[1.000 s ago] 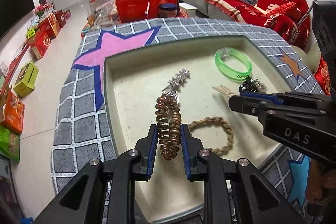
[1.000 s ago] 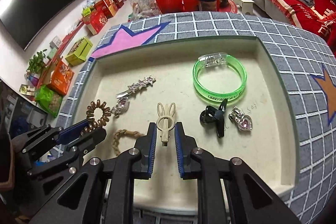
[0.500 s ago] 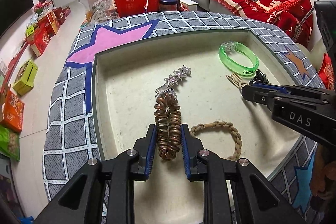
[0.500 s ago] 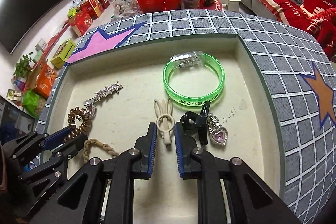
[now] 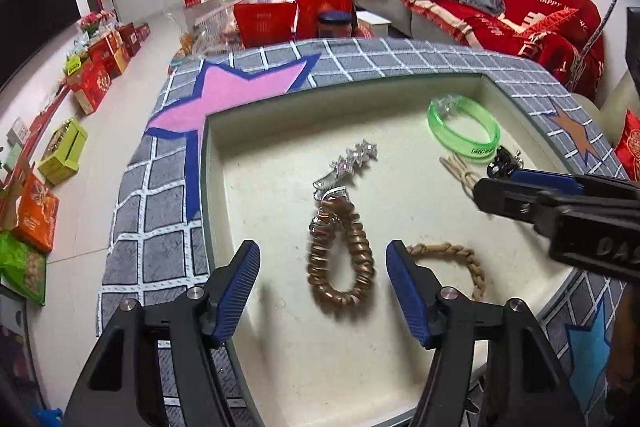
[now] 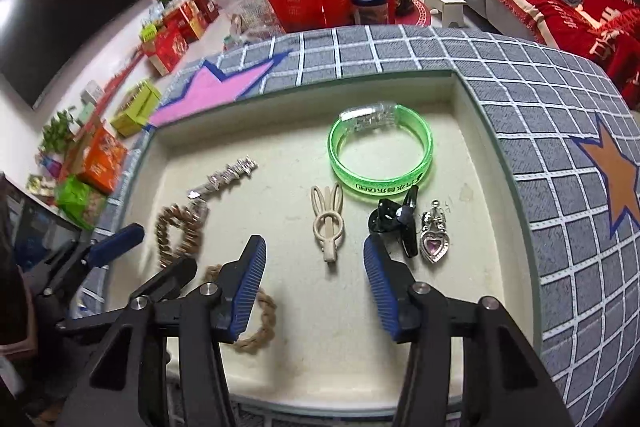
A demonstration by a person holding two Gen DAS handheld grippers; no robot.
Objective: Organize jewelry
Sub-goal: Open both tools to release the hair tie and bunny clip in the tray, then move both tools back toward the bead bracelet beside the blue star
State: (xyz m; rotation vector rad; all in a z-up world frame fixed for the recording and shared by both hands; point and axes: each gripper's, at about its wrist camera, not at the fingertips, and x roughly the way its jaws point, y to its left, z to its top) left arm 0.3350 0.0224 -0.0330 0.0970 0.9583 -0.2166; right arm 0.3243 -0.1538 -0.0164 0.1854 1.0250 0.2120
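A: Which step is this?
B: Release. Left gripper (image 5: 320, 267) jaws are opening around the coil hair tie (image 5: 341, 255) lying free in the tray (image 5: 212, 187); right gripper (image 6: 314, 267) jaws are opening, rabbit clip (image 6: 329, 223) lying just beyond them.
A: Next?
B: Probably lift clear and choose another piece.

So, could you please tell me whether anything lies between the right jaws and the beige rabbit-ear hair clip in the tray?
Nothing visible does. The hair clip lies flat on the tray, directly ahead of the right gripper, whose jaws are opening and clear of it. The black clip sits beside the right-hand jaw, not in the path.
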